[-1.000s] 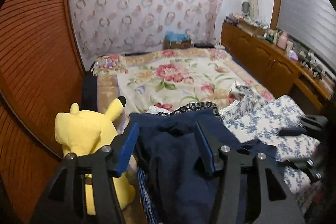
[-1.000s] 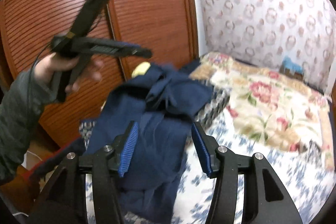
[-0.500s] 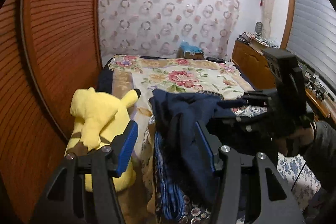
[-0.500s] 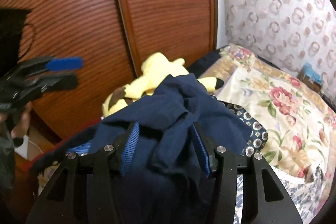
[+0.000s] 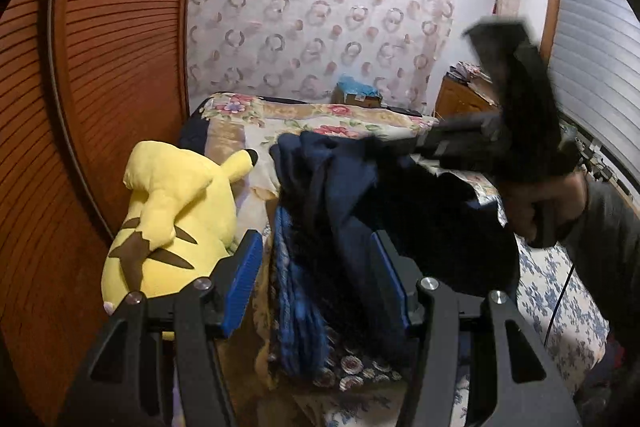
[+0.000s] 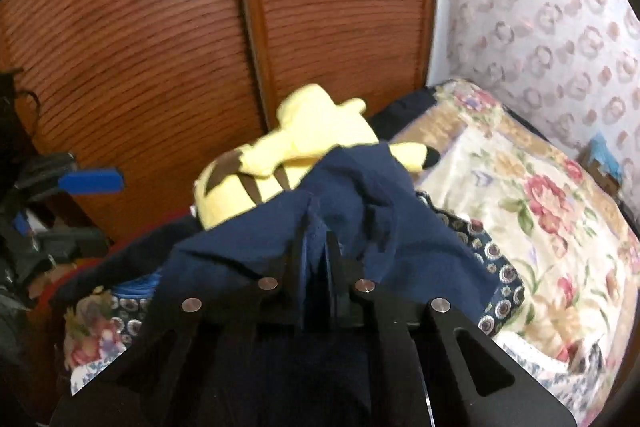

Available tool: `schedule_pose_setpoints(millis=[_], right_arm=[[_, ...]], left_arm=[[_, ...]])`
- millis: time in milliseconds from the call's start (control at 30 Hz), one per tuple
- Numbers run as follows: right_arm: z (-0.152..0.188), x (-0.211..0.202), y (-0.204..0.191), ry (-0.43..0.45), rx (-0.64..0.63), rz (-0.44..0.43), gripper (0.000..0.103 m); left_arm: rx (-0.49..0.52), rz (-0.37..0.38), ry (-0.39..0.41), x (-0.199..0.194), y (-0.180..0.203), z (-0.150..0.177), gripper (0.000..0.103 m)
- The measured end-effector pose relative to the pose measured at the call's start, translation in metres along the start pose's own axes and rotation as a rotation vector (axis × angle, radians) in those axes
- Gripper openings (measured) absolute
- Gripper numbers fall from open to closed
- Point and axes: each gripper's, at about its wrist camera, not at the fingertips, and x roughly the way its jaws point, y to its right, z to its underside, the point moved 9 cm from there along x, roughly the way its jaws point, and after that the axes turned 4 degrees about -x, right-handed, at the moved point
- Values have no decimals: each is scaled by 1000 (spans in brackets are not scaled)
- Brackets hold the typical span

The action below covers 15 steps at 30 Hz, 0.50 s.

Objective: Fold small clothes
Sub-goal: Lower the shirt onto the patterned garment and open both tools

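Note:
A crumpled navy garment (image 5: 340,195) lies heaped on the near left corner of the bed. My right gripper (image 6: 316,243) is shut on a fold of this navy garment (image 6: 360,195). In the left wrist view it comes in from the right, blurred, with a hand (image 5: 536,203) around its handle. My left gripper (image 5: 316,247) is open. The cloth hangs between its blue pads (image 5: 240,279), and a gap shows beside the left pad. One blue pad (image 6: 90,181) of the left gripper shows at the left edge of the right wrist view.
A yellow plush toy (image 5: 172,211) lies against the slatted wooden door (image 5: 100,67), just left of the garment. Under the garment is a dark patterned cloth (image 6: 500,279) on the floral bedcover (image 6: 520,187). A wooden sideboard (image 5: 460,99) stands at the far right.
The right gripper's jaws went from apart around the navy cloth to shut on it. The left gripper came lower and closer to the cloth, beside the plush toy.

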Motion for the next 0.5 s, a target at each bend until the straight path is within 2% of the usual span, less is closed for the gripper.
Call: schedule_pose_setpoints(millis=[100, 200, 300, 367, 433, 467, 500], right_arm=[[-14, -46, 8, 78, 14, 35, 3], [-25, -91, 31, 103, 49, 120, 3], [-19, -118, 60, 75, 72, 242, 4], [-4, -122, 78, 40, 98, 279, 4], [11, -121, 86, 37, 123, 279, 5], [17, -120, 87, 40, 135, 271, 11], [23, -120, 84, 50, 141, 250, 21]], left_arm=[[12, 21, 0, -4, 14, 4, 55], [33, 48, 11, -8, 33, 7, 55], [59, 62, 18, -11, 51, 9, 55], [73, 60, 20, -11, 60, 11, 55], [81, 59, 26, -12, 68, 12, 55], [82, 53, 30, -13, 70, 13, 55], [82, 47, 33, -13, 73, 13, 55]])
